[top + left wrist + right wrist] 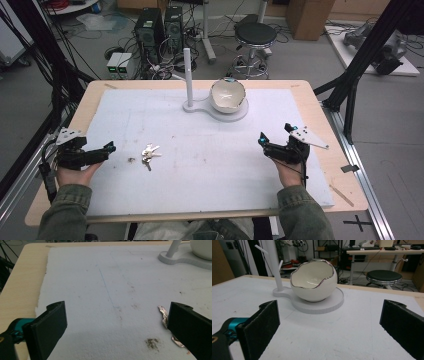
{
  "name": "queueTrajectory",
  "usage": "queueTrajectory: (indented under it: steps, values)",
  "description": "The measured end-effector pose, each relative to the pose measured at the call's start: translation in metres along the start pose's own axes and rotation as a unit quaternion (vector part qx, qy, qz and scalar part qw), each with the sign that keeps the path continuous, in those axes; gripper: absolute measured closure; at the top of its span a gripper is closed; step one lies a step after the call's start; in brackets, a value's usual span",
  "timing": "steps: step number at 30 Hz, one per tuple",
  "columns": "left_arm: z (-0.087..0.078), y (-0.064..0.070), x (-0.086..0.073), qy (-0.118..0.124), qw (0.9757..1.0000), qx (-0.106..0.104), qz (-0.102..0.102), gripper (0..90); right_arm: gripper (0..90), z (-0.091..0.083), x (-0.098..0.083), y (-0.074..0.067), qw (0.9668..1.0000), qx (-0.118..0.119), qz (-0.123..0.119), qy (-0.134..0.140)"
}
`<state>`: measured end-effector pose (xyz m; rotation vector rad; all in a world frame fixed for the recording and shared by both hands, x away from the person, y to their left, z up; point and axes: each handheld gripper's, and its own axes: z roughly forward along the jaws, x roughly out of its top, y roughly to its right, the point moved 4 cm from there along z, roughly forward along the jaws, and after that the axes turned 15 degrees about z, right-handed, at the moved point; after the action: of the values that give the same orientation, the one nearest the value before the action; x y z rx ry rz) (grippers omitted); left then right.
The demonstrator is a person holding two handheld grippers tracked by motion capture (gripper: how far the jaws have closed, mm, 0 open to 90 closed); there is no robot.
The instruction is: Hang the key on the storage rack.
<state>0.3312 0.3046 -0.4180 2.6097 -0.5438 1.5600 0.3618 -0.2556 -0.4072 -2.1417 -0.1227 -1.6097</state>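
The keys (149, 152) lie flat on the white mat toward the desk's (320, 107) left edge, just beside the left tool (107, 148), whose jaws stand wide with nothing between them. The right tool (262, 138), equally wide and empty, hovers near the right edge, facing the egg-shaped bowl (228, 95) on its stand (far edge). Recommended: bring the left tool low over the bunch, straddle it squarely, then close on the thickest part.
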Motion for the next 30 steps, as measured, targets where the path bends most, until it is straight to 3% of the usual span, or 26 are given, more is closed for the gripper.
queueTrajectory:
  steps: [16, 20, 30]
  values:
    - [0.017, 0.016, 0.012, -0.016, 0.9993, -0.028, 0.021, 3.3, 1.7, 0.001, 0.0, 0.0, 1.0, 0.002, -0.002, -0.001]
    - [0.025, 0.027, 0.018, -0.022, 0.9982, -0.041, 0.038, 3.3, 1.7, 0.001, 0.0, 0.0, 1.0, 0.003, -0.002, 0.0]
    - [0.039, 0.04, 0.025, -0.033, 0.9963, -0.059, 0.053, 3.4, 1.7, 0.001, 0.0, 0.0, 1.0, 0.004, 0.003, -0.001]
